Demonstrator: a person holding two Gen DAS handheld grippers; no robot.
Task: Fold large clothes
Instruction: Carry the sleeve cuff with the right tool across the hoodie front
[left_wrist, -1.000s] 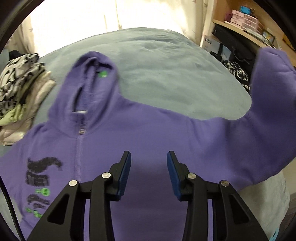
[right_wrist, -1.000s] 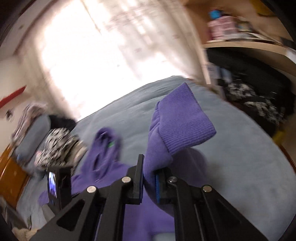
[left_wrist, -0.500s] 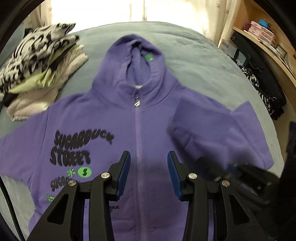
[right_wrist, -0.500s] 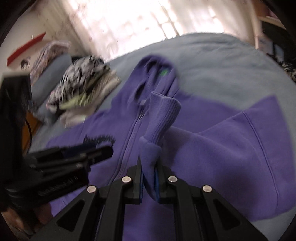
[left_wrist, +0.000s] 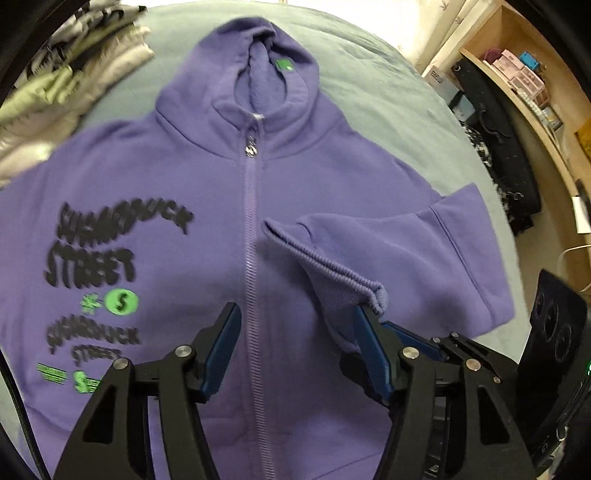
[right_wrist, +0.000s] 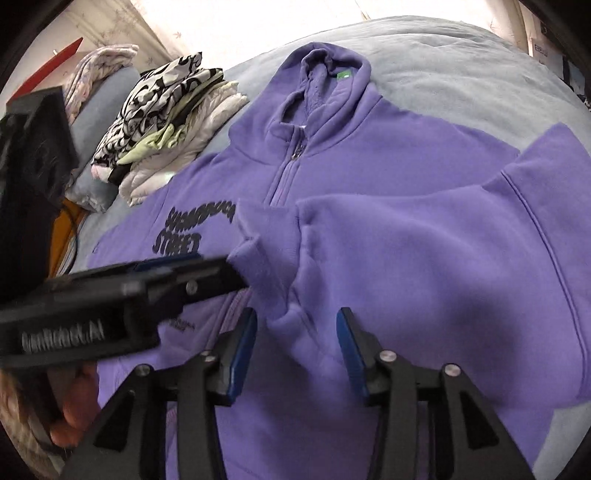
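Purple zip hoodie (left_wrist: 303, 192), fleece, front up, flat on pale blue bed (left_wrist: 373, 74). Black "STREET" lettering and green dollar marks on one chest panel; zipper (left_wrist: 251, 258) closed; green tag inside hood. Long axis away from the cameras, hood at far end, hem nearest. One sleeve folded across chest, ribbed cuff (left_wrist: 332, 266) near zipper. Left tool (left_wrist: 295, 336) opening, over zipper, nothing gripped. Right tool (right_wrist: 295, 343) opening, sleeve fabric loose between pads. Folded clothes stack (right_wrist: 166, 122) beside hood.

right gripper (right_wrist: 295, 347) opening | sleeve (right_wrist: 424, 266) between jaws | hoodie (right_wrist: 369, 147) on bed (right_wrist: 461, 62)
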